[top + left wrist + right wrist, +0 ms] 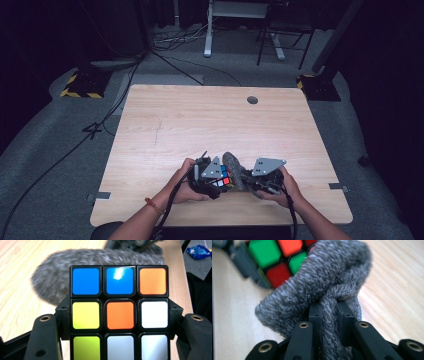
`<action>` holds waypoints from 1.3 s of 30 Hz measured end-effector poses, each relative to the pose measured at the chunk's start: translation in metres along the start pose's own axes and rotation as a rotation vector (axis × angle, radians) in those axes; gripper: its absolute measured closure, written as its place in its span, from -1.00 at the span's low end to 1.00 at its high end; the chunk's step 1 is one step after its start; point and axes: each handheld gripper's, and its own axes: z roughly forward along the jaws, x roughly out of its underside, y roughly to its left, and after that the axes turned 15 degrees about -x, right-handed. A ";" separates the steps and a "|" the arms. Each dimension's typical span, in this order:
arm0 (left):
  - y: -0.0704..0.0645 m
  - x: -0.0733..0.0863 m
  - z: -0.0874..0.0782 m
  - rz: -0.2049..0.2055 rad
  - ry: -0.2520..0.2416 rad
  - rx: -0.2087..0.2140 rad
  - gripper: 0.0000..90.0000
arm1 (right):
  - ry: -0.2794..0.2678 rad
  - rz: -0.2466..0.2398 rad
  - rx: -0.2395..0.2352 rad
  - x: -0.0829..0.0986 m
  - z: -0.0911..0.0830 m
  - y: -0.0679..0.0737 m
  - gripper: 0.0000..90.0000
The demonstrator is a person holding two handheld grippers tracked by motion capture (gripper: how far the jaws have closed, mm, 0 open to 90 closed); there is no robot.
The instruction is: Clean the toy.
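Low in the middle of the high view, near the front edge of the table (165, 125), two hands hold their tools close together. The left gripper (212, 179) is pinching a puzzle cube (119, 312) with colored squares; its black jaws press on the cube's two sides. The right gripper (329, 310) has its jaws squeezed tight on a fold of a fuzzy grey cloth (322, 280). In the right gripper view, the cloth lies against the cube at the upper left of the frame. It looks like the job is to wipe the cube with the cloth. To do it well, I think the left gripper should hold the cube very steady and not let it tip. The right one should rub softly across one face, keeping a good bunch of cloth pinched so it does not slip out. Pushing too hard could twist a layer or knock the cube loose.
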 end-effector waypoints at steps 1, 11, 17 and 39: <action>0.000 0.000 0.000 0.002 -0.002 -0.004 -0.25 | -0.014 -0.008 -0.001 -0.001 -0.002 0.001 0.71; -0.007 -0.002 0.006 0.031 0.028 -0.013 -0.26 | -0.138 -0.090 -0.038 -0.029 -0.016 0.021 0.72; -0.010 -0.003 0.013 0.042 0.042 -0.007 -0.26 | -0.163 -0.082 -0.056 -0.036 -0.012 0.022 0.72; 0.003 -0.001 -0.005 -0.019 -0.078 0.000 -0.25 | -0.144 0.061 -0.120 0.003 -0.008 -0.015 0.70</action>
